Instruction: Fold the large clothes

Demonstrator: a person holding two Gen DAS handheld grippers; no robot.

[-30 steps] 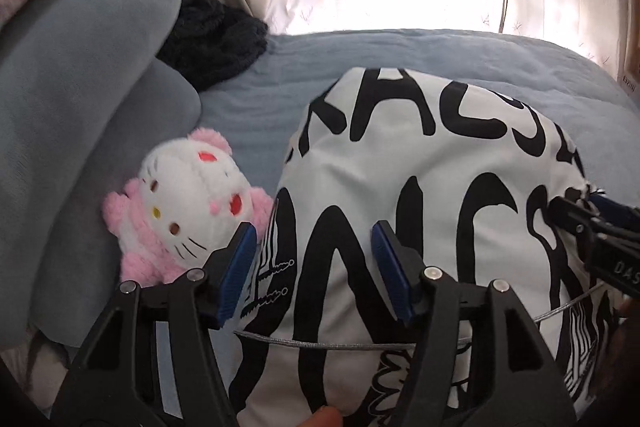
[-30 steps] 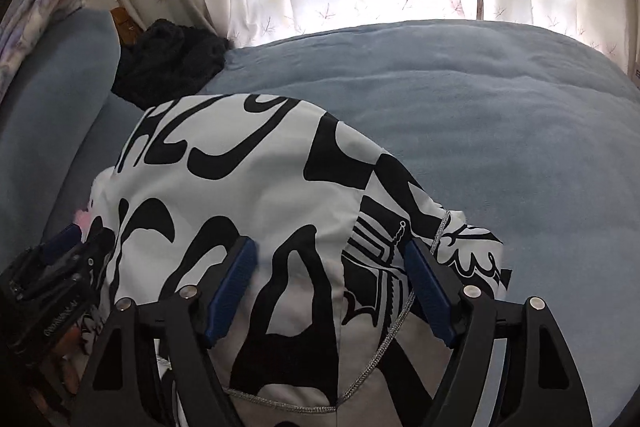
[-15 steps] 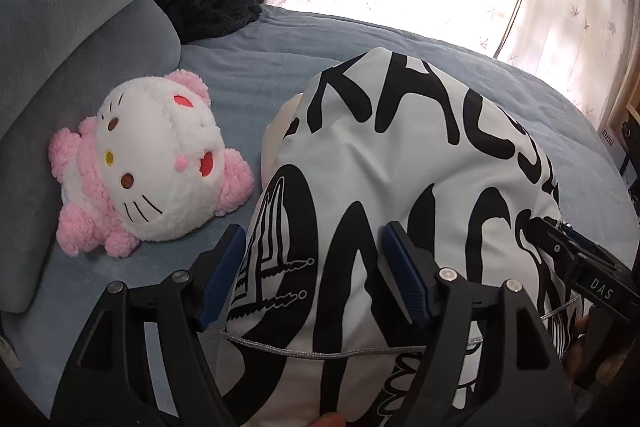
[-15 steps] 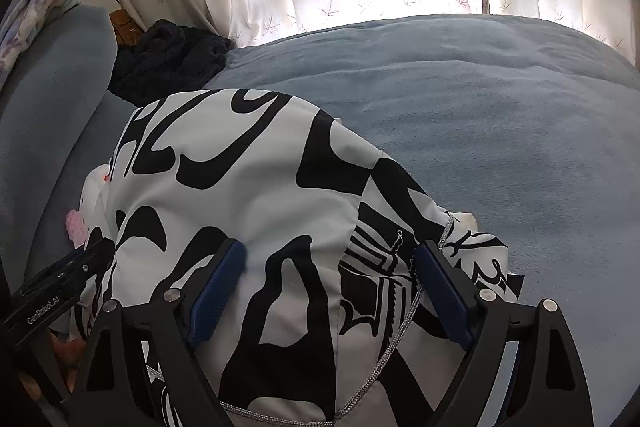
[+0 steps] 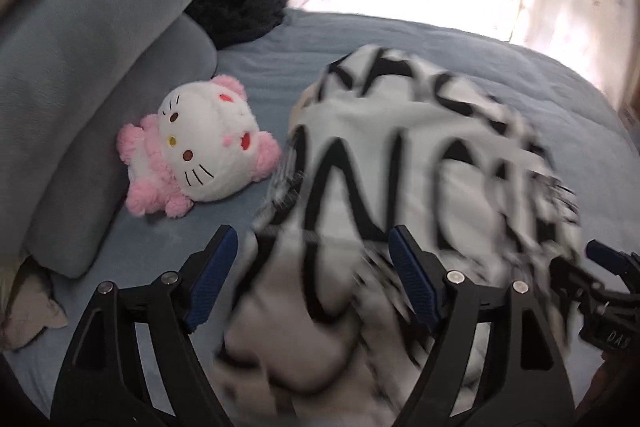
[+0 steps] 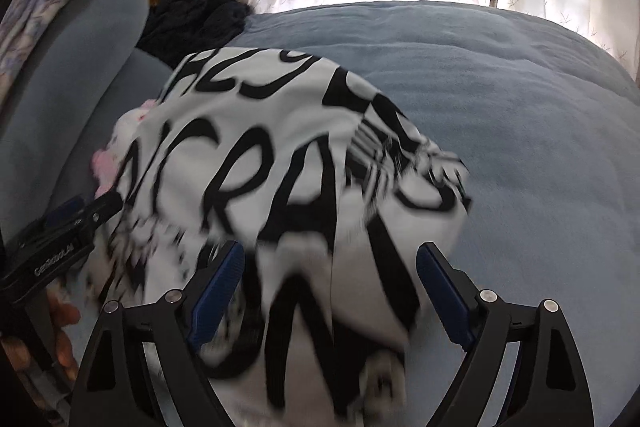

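Writing on garment: large black letters on the white garment point(image 5: 420, 187), smeared by motion; no whole word can be read.
Writing on tools: "GenRobot.AI" on the left gripper's body in the right wrist view.
Garment place: bunched on the blue bed cover point(image 6: 520, 107), toward its near edge, just beside a pink-and-white plush toy point(image 5: 200, 155).
Left gripper point(image 5: 312, 267): angled down, jaws spread and just been opening, cloth between them unpinched.
Right gripper point(image 6: 328, 283): angled down, jaws wide apart, just been opening over the cloth.
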